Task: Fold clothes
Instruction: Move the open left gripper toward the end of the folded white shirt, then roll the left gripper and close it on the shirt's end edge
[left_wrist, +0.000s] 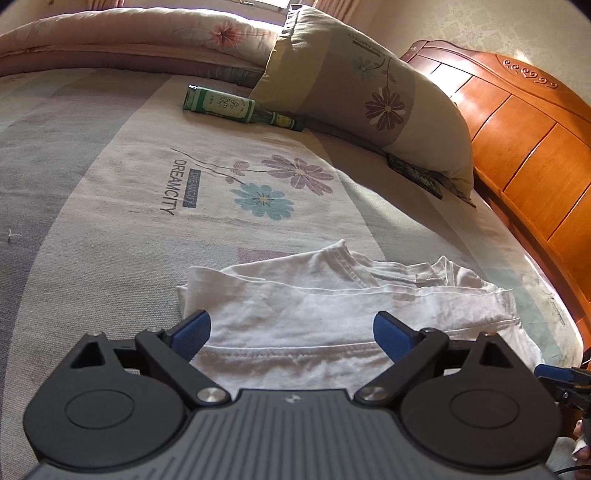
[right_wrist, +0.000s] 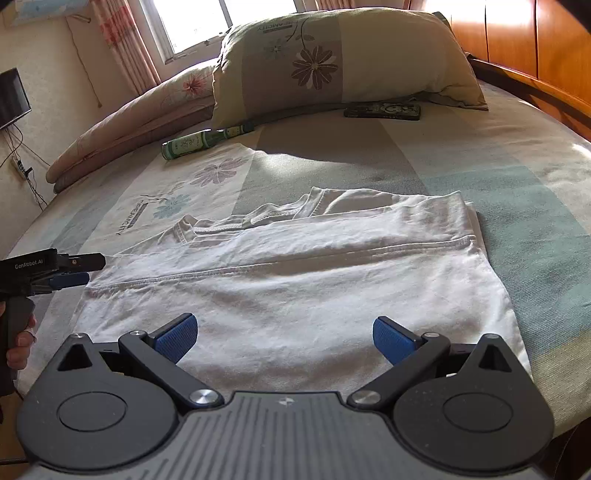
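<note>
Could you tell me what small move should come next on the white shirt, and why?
Probably lower both open grippers, left gripper and right gripper, onto the near hem of the white shirt and pinch it: the shirt lies part-folded and neither holds cloth.

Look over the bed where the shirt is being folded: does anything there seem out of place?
Yes. A green glass bottle lies on its side on the bedsheet, its neck against the pillow, an odd thing on a bed. A dark flat object also lies by the pillow. The white shirt looks normal, partly folded.
</note>
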